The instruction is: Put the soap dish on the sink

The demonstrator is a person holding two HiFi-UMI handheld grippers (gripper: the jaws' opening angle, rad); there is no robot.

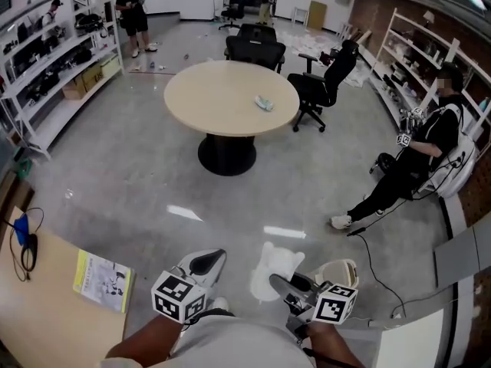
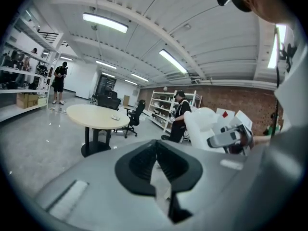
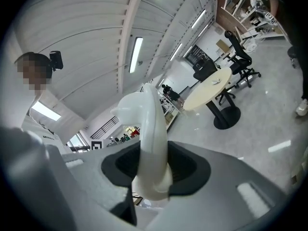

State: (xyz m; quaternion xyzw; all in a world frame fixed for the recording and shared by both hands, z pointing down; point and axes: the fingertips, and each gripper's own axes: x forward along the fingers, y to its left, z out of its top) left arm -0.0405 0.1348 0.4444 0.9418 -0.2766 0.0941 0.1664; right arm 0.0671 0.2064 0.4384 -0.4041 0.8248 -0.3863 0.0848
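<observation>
Right gripper (image 1: 285, 286), low in head view: jaws part-way closed, clamped on the white soap dish (image 1: 270, 268). The dish sits edge-on between the pads (image 3: 185, 165) and sticks out ahead of them. Left gripper (image 1: 205, 265): jaws together, nothing held. No sink in any view; a round table (image 1: 222, 98) and office chairs (image 1: 318, 90) stand ahead. Step in hand, as judged: the carry. To do it well, hold the clamp steady, keep the dish clear of the left gripper, and locate the sink before lowering.
</observation>
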